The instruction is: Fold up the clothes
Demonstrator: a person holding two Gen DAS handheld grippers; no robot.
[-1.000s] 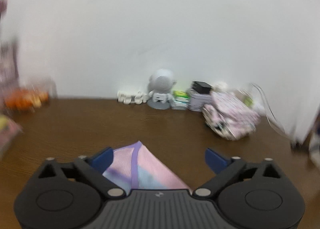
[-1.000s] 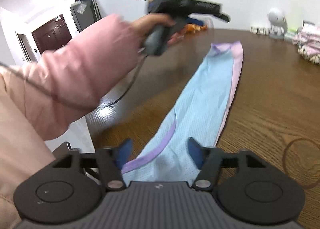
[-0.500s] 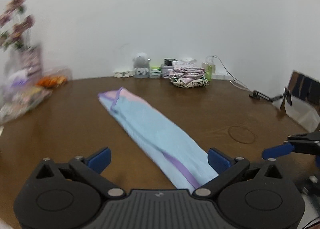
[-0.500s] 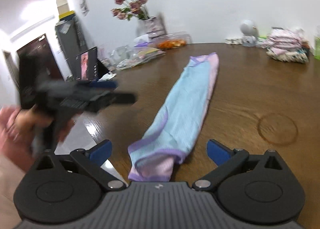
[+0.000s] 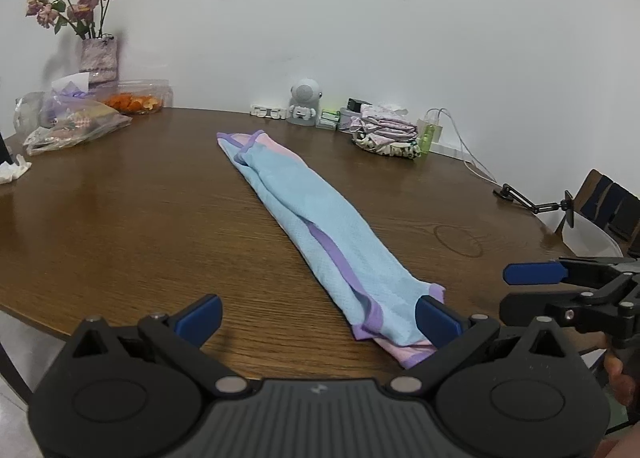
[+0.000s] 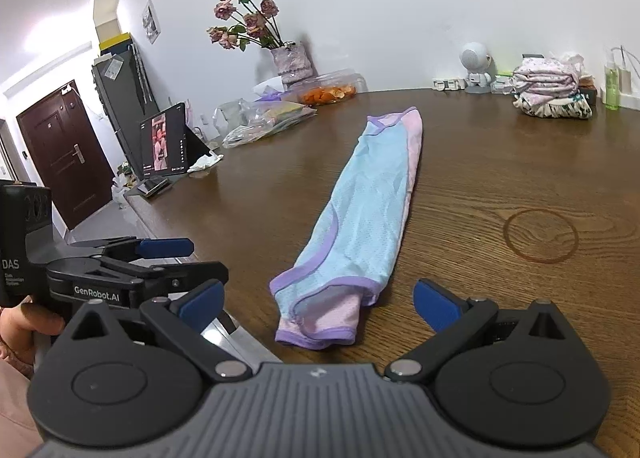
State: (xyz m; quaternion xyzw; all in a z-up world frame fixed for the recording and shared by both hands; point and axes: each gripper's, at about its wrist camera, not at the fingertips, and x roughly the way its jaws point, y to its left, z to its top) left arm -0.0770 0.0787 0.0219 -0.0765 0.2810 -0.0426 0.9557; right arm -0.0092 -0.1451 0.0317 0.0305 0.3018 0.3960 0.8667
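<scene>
Wooden table (image 5: pixel 120 226) — folded garment (image 5: pixel 320 226) flat, both tongs spread.

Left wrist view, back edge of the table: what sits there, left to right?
Vase of roses → tub of orange peels → white power strip → small white robot figure → stack of folded clothes → green bottle.
</scene>
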